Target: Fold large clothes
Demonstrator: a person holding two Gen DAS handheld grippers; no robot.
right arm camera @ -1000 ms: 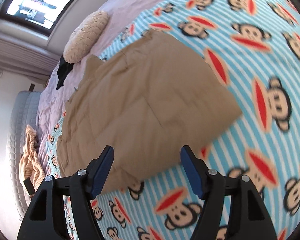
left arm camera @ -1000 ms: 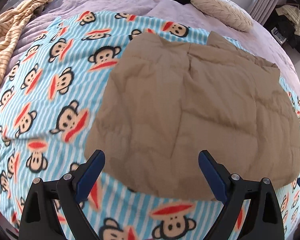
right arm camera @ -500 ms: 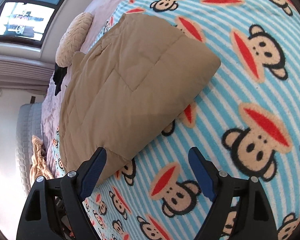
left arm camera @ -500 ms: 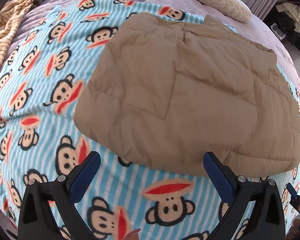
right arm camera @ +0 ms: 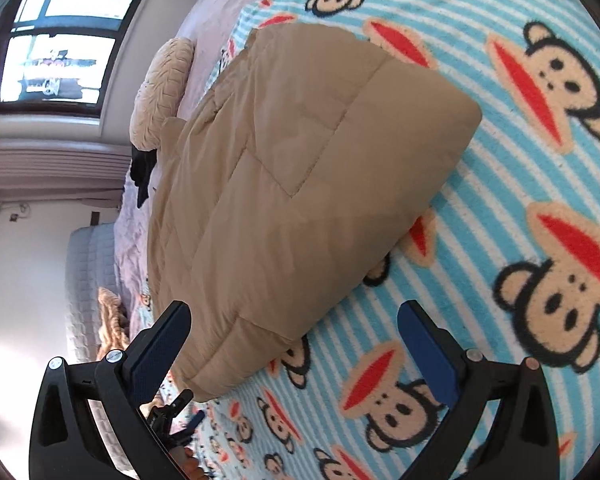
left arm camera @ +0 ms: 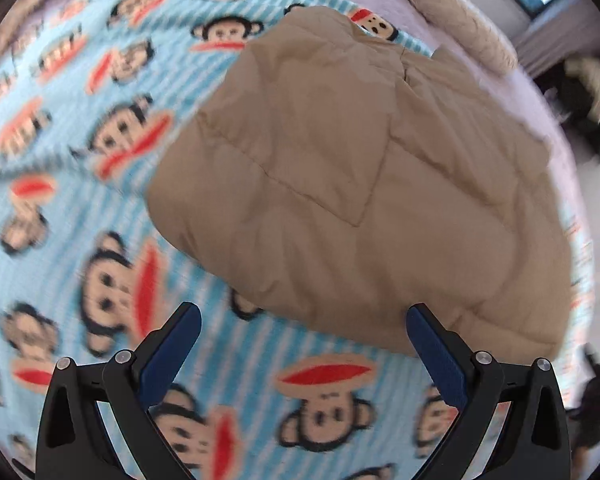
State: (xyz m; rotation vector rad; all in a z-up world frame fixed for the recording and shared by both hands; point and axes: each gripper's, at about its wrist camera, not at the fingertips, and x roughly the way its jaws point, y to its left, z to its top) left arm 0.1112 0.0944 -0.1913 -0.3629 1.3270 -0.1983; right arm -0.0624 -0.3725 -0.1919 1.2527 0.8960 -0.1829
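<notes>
- The left gripper point(left arm camera: 302, 344) hangs over the monkey-print blanket point(left arm camera: 100, 152) with its blue pads spread wide and nothing between them; the near hem of the tan padded jacket point(left arm camera: 360, 184) lies just beyond its tips. If it comes down from here it could catch blanket fleece along with the hem, or only the top layer of the folded bundle.
- The right gripper point(right arm camera: 296, 344) is opening its jaws, also empty, with the jacket's point(right arm camera: 300, 168) near corner poking in between the pads but not pinched. Closing too shallow on that puffy corner, I'd expect the slick shell to squirm out.
- The jacket sits folded on the blanket, thick and springy. Lifting one side ahead of the other would likely let the fold slump open or skew.
- Dragging rather than lifting may rumple the blanket underneath and pull the bundle crooked.
- Farther off, a cream pillow point(right arm camera: 164, 92) and a dark garment point(right arm camera: 142, 172) lie near the collar end; flipping the jacket too far could land it on them.
</notes>
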